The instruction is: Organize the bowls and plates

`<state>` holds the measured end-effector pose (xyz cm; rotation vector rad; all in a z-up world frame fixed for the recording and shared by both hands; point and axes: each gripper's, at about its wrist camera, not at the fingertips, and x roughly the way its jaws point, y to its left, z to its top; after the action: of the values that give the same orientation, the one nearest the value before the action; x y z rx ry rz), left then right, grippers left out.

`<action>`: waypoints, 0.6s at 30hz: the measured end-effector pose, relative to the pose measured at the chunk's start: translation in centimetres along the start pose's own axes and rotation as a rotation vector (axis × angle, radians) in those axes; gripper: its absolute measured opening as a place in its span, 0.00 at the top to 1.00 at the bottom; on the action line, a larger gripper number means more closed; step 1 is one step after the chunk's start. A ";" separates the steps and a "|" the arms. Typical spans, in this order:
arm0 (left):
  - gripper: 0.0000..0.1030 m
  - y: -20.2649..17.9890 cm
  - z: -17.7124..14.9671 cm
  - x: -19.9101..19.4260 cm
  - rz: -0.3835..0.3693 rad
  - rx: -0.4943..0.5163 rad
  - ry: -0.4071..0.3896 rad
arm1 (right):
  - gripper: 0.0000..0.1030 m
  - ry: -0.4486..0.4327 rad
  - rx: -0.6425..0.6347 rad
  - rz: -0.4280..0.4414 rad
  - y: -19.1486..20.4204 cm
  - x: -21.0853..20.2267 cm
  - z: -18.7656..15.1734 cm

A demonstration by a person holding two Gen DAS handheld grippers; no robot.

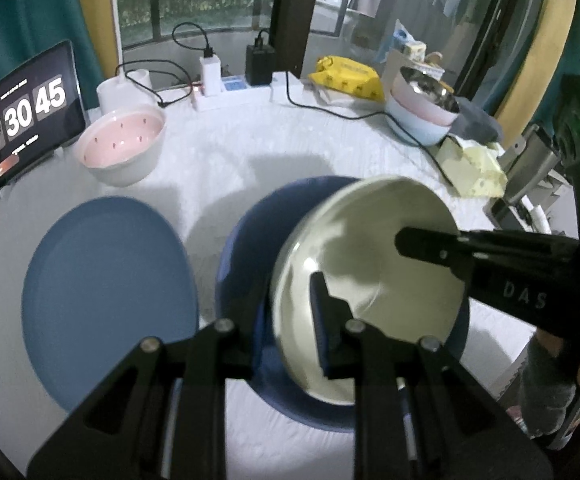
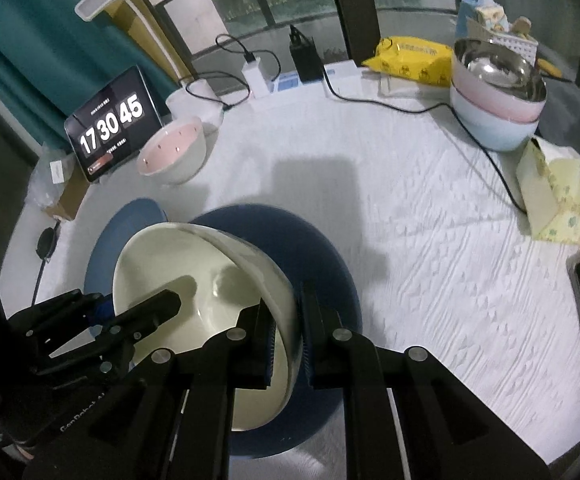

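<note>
Above the dark blue plate at counter centre, we clamp both narrow jaws on the cream bowl, rims at 3 and 9 o'clock, tilted for stacking

Cream-white glazed round bowl: pale inside, white outside. Dark navy round plate seen under it. Lighter blue flat round plate near left table edge. White bowl with pink inside, small dark flecks dotted. Stack at far right edge: pale blue, pink, steel bowls. White textured tablecloth. Yellow printed packet.
</note>
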<state>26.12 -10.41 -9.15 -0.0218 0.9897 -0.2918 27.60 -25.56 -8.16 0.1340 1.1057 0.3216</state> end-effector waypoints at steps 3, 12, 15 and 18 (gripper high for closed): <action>0.80 -0.1 -0.2 0.2 0.007 0.004 0.006 | 0.87 0.009 -0.004 -0.008 0.1 0.3 -0.2; 0.80 -0.4 -0.7 1.0 0.010 0.029 0.035 | 0.83 0.043 -0.001 -0.028 -0.1 1.2 -0.7; 0.80 -0.5 -0.8 1.1 0.015 0.036 0.040 | 0.82 0.042 -0.008 -0.036 0.1 1.2 -0.7; 0.79 -0.5 -0.8 1.3 0.015 0.033 0.043 | 0.79 0.035 -0.008 -0.030 0.1 1.1 -0.6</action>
<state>25.99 -11.13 -10.54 0.0222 1.0274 -0.2958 27.50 -25.17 -9.34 0.1053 1.1404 0.3023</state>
